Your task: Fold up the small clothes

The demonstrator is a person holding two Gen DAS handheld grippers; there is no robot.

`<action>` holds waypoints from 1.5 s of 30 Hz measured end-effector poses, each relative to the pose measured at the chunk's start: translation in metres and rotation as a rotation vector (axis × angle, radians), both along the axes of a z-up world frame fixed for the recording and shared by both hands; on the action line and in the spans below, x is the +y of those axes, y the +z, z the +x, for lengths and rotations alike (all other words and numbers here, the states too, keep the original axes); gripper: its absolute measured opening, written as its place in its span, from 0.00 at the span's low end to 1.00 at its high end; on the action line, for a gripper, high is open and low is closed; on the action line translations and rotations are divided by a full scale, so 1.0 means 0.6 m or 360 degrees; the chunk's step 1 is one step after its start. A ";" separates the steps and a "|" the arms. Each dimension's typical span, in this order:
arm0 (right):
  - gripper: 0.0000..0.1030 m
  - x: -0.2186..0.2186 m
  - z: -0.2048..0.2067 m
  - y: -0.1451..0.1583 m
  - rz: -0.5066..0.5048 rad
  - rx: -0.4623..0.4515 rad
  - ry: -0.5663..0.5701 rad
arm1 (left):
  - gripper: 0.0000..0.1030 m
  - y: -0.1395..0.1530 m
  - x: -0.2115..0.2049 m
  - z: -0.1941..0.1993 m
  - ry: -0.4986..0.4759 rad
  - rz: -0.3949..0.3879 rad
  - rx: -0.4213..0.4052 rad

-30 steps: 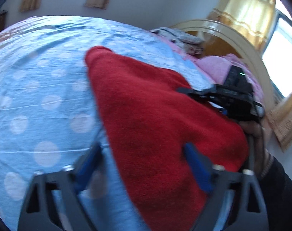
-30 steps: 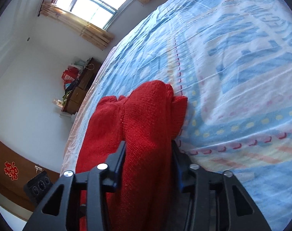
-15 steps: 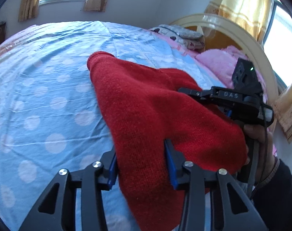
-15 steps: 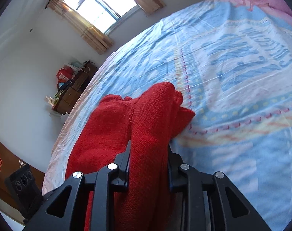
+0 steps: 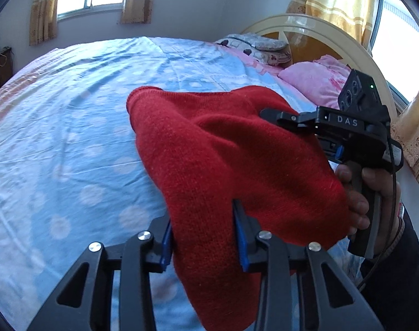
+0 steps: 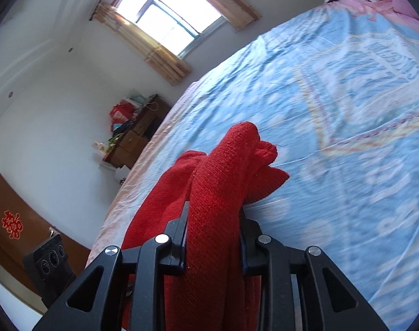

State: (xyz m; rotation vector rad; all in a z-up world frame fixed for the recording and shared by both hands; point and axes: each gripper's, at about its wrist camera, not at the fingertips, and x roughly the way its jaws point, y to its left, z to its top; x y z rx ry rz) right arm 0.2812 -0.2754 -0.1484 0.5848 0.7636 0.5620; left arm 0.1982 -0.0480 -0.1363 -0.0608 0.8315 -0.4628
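Red knit garment (image 5: 223, 160), one, lifted over a bed (image 5: 71, 151) with blue spotted sheet; left gripper (image 5: 202, 237) jaws, just closing, clamped on one edge, right gripper (image 6: 213, 237) jaws, just closing, clamped on a bunched fold. Surroundings: pink pillow (image 5: 317, 80), curved headboard (image 5: 314, 27), curtained window (image 6: 168, 19), cluttered wooden dresser (image 6: 137, 140). Garment's lower part cut off by both frames; its type unclear.
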 end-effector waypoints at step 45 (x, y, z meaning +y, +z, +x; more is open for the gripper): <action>0.27 0.430 -0.042 0.032 0.0035 -0.0061 0.0561 | 0.36 0.015 0.310 -0.170 0.0542 0.0063 -0.0142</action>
